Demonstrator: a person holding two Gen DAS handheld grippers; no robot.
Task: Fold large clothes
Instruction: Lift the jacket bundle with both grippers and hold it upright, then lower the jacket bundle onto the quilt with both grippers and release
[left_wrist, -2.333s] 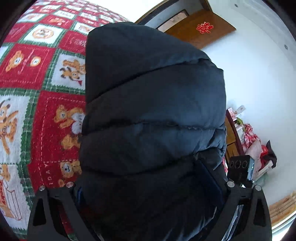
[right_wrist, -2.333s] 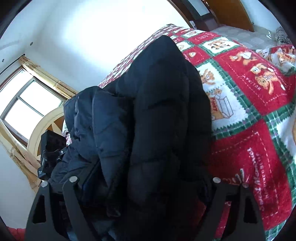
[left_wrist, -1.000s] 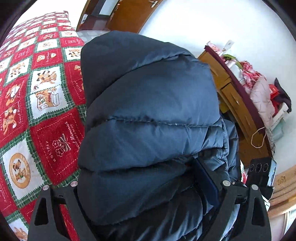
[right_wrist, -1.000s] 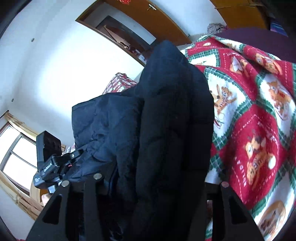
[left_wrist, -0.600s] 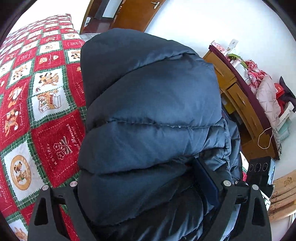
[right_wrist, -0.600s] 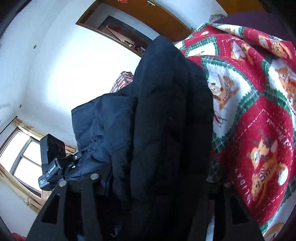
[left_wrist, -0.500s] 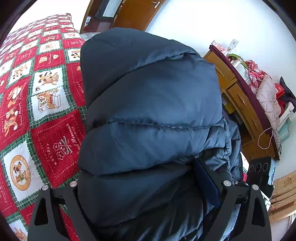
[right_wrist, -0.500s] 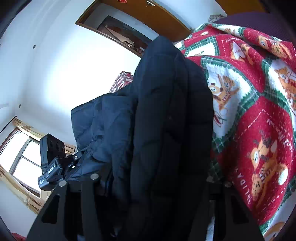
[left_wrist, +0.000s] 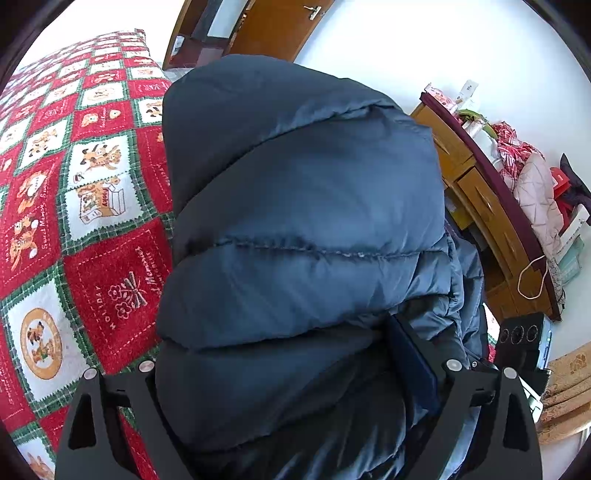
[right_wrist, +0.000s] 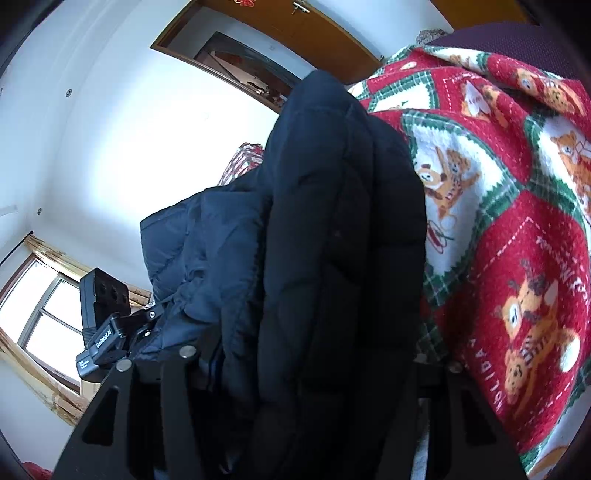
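Item under handling: one dark navy padded jacket (left_wrist: 303, 236), quilted, bulky, held off the bed and filling the centre of both wrist views. Left hand-held gripper (left_wrist: 295, 376): padding bulges between its two black fingers, which stand fairly wide apart around the thick bundle; judged to be gripping the jacket, though the fingertips themselves are buried in cloth. Right hand-held gripper (right_wrist: 295, 369): likewise set around a thick dark fold of the same jacket, tips hidden. In the right wrist view the left unit shows at the far edge of the garment, so the two grips lie well apart along it. Beneath and beside the jacket lies the bed, covered by a red, green and white bear-pattern blanket (left_wrist: 92, 236). A wooden dresser (left_wrist: 491, 221) stands to the side, a brown door (left_wrist: 273, 26) beyond. Progress, as judged: the jacket hangs doubled over in layers, so at least one fold appears made; it has not been laid down, squared or pressed flat. Remaining: lower it onto the blanket, align the edges, finish folding, release
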